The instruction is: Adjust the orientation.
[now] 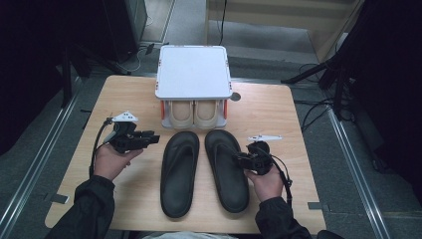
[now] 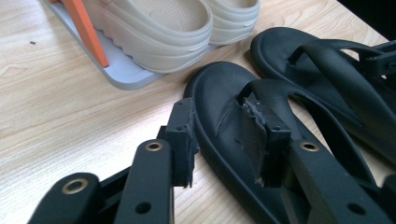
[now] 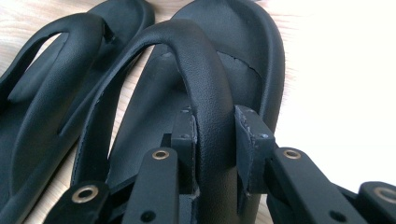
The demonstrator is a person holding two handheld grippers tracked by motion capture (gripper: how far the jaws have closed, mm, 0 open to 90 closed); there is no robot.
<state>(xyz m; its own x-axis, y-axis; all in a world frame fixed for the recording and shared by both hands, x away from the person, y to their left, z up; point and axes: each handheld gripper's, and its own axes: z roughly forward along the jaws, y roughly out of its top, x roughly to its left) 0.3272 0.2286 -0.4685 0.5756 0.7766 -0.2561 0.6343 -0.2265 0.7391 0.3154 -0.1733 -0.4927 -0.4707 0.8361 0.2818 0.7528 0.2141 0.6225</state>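
Flip-flops [image 1: 205,172] — two black, unbranded, beside two beige slippers [image 1: 193,113] — my right gripper [image 3: 212,154] clamps one's strap, left gripper [image 2: 224,140] gapes half-wide astride the other's edge.

Two black rubber flip-flops [image 1: 205,172] lie side by side on the pale wooden table [image 1: 129,97]. My right gripper [image 1: 238,158] sits at the right one's strap; my left gripper [image 1: 155,139] hovers beside the left one. Beige slippers [image 1: 195,112] sit in the grey rack [image 1: 193,72] behind.
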